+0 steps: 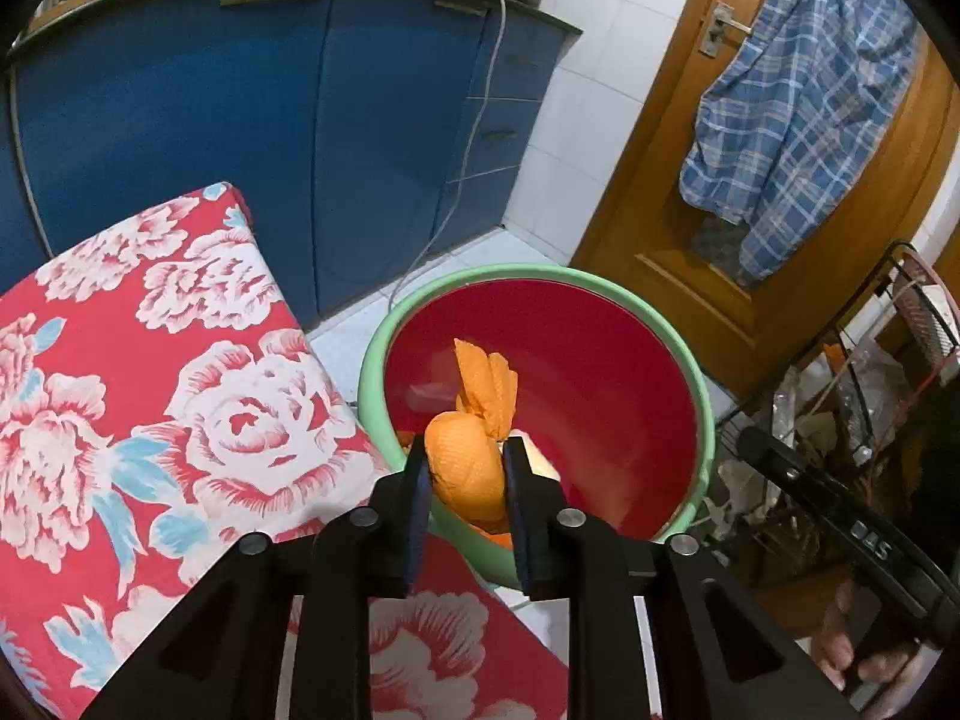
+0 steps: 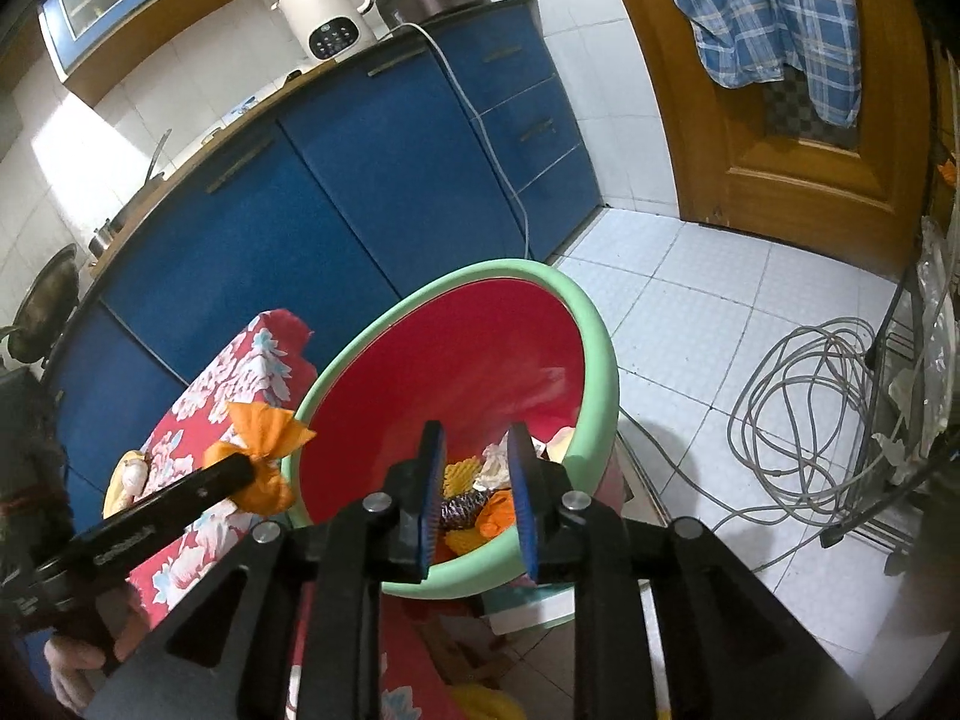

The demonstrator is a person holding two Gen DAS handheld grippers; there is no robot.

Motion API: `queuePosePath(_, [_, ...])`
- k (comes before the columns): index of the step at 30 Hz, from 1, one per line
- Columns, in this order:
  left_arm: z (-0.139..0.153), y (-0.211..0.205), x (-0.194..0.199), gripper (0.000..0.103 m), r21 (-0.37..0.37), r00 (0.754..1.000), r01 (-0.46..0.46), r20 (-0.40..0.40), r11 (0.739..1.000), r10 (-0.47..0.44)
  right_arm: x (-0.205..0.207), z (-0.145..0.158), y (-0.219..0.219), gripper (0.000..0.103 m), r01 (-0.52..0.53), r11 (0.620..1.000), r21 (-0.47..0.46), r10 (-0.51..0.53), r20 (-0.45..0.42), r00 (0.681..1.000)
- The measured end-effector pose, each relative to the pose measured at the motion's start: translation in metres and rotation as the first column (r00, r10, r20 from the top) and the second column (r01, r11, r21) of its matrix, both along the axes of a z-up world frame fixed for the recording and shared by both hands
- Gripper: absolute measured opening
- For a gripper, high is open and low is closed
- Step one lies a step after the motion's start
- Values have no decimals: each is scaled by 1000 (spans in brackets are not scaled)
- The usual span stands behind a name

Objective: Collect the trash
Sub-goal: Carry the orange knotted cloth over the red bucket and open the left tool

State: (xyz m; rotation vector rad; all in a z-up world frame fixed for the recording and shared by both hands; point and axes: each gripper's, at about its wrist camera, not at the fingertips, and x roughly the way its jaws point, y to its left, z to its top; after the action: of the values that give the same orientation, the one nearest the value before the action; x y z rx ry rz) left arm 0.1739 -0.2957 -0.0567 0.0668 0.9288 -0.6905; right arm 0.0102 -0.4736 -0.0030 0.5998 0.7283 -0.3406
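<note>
The left gripper (image 1: 465,471) is clamped on an orange tied bundle (image 1: 468,468), its knotted frill sticking up past the blue-padded fingers (image 1: 420,504), and it holds that bundle over the near rim of the green basin (image 1: 540,272), whose inside is red. From the right wrist view the same bundle (image 2: 264,450) shows at the tip of the left gripper (image 2: 255,471), just outside the basin's edge (image 2: 600,348) and above the red floral cloth (image 2: 240,360) that covers the surface beside it. The right gripper (image 2: 474,501) hangs over the basin with its fingers parted and nothing between them; past them, at the bottom of the basin, lies a heap of scraps (image 2: 474,492) in orange, yellow and white, with something dark and shiny among them that may be foil wrap. Behind stand blue cabinets (image 2: 360,180), a white kettle (image 2: 327,12) on the counter, and a plaid shirt (image 2: 762,18) hanging on a wooden door (image 2: 780,168); a coil of grey cable (image 2: 804,396) lies on the tiled floor (image 2: 690,312)
</note>
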Motion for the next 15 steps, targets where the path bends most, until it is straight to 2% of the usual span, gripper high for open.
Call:
queuePosePath(3, [-3,0,2,31,-2,1000,-10,-14,1000,10,-2,3,3,27,-4,1000,-3,4,7,1000])
queuePosePath(5, [-3,1,3,43,-8,1000,-15,-18,1000,14,-4,5,5,30,-7,1000,-5,7,10,1000])
queuePosePath(12, [7,15,-4,43,-20,1000,-29,11,999,29,-7,14,17,40,-33,999,-20,34,21,999])
queuePosePath(15, [13,28,-8,43,-28,998,-57,13,998,58,-9,19,27,49,-54,998,-26,55,29,998])
